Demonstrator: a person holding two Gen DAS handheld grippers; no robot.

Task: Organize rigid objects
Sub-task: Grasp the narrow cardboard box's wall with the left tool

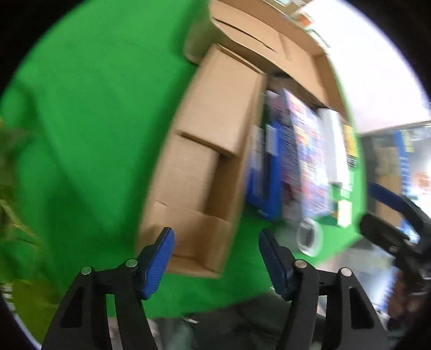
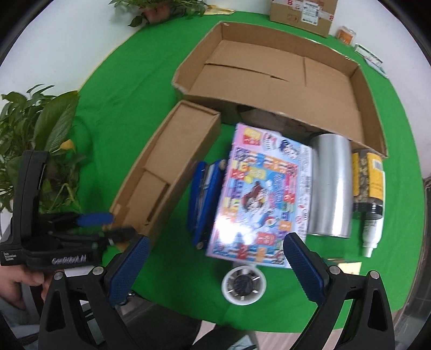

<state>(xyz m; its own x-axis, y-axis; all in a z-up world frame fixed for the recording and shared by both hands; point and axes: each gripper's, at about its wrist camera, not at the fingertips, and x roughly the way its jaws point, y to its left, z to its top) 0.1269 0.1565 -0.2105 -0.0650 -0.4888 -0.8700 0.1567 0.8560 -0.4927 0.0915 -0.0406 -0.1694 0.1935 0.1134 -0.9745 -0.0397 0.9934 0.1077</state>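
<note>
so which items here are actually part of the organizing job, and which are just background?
Job items:
- large open cardboard box
- long narrow cardboard box
- colourful picture book
- blue case
- silver cylinder
- yellow-labelled jar
- white bottle
- round white part

Background:
- potted plants
- taped parcel box
- orange packet

Both tongs are open and empty.

Staged recording spot: green-draped round table (image 2: pixel 129 88), houseplants (image 2: pixel 40 121), shipping cartons (image 2: pixel 301 13).

cardboard boxes: 3 — large tray (image 2: pixel 282 78), narrow box (image 2: pixel 172 161), far taped box (image 2: pixel 304 13) | potted plants: 2 (image 2: pixel 37 134) | silver cylinder (image 2: pixel 331 185): 1 | colourful flat box (image 2: pixel 258 199): 1 | bottles: 2 (image 2: pixel 369 177)
</note>
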